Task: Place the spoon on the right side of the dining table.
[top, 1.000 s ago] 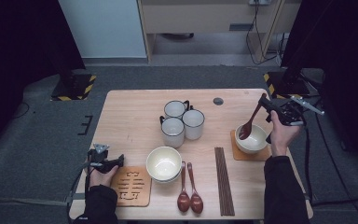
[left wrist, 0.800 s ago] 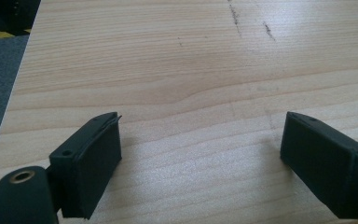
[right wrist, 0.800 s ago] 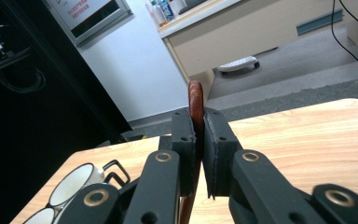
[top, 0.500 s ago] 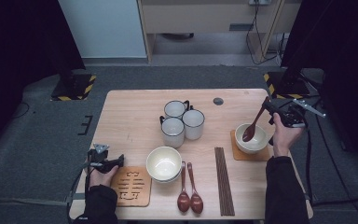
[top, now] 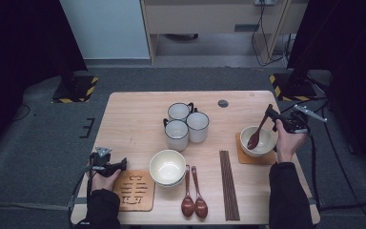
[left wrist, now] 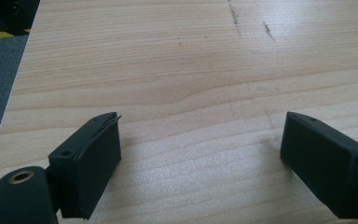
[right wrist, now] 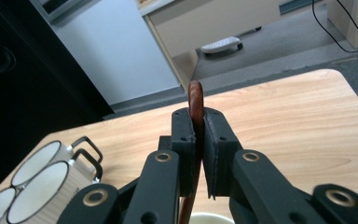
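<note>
My right gripper (top: pixel 271 116) is shut on the handle of a dark red wooden spoon (top: pixel 254 138), which slants down to the left. The spoon's head lies inside the white bowl (top: pixel 265 143) on a brown coaster (top: pixel 242 156) at the table's right. In the right gripper view the handle (right wrist: pixel 196 105) sticks up between the closed pads of the right gripper (right wrist: pixel 199 135), with the bowl's rim (right wrist: pixel 209 218) just below. My left gripper (top: pixel 122 163) rests open at the front left, beside a carved wooden coaster (top: pixel 134 192). The left gripper (left wrist: pixel 200 158) has only bare wood between its jaws.
Three white mugs (top: pixel 187 125) stand at the table's centre, also seen as mugs (right wrist: pixel 42 182) in the right gripper view. A second white bowl (top: pixel 167 167) sits front centre. To its right lie two more spoons (top: pixel 193 193) and dark chopsticks (top: pixel 228 183). A small round disc (top: pixel 223 103) lies at the back.
My right gripper has sunk a little, lowering the spoon's head into the right bowl. The left gripper has stayed where it was.
</note>
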Available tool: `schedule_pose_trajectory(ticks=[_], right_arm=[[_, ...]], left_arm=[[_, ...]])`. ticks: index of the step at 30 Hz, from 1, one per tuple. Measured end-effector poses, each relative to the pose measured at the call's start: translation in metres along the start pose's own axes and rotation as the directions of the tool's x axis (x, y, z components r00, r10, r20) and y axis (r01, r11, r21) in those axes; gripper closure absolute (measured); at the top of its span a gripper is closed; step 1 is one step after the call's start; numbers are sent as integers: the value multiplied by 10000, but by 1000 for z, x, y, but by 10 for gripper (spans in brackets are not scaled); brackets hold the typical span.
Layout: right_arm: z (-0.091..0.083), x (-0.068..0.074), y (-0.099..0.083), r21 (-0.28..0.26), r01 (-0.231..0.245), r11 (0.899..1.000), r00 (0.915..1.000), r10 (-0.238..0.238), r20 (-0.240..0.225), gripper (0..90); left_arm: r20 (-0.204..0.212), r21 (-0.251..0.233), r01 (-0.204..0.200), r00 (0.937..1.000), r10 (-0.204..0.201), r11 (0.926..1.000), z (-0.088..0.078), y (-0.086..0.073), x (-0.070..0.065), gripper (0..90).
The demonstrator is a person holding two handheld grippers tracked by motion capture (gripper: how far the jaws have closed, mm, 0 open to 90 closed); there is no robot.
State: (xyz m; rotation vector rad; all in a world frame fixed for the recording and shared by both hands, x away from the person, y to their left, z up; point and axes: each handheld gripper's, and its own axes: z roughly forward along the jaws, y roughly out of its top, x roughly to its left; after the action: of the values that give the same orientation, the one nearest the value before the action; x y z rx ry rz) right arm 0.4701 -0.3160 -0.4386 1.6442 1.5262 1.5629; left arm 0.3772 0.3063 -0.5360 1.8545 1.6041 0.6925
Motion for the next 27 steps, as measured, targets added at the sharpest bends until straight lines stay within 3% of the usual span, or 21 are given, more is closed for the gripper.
schedule_pose_trajectory(ticks=[13,18,21,24,27], right_arm=[[-2,-4,-8,364,98,9993,9999,-100,65,815],[-6,-5,-11,462,302,9985,9995,-307,100,748],[-9,-5,-13,549,498,9972,9985,-510,203,659],[-10,-7,-17,569,1056,9928,9929,-1085,498,593],[-10,-10,-19,787,1190,9898,9908,-1235,559,533]], left_arm=[[1,4,-1,10000,1,10000,0,0,0,111],[-2,5,-1,10000,1,10000,0,0,0,111],[1,6,-3,10000,3,10000,0,0,0,110],[1,9,-3,10000,3,10000,0,0,0,107],[-9,20,3,10000,-3,10000,0,0,0,105]])
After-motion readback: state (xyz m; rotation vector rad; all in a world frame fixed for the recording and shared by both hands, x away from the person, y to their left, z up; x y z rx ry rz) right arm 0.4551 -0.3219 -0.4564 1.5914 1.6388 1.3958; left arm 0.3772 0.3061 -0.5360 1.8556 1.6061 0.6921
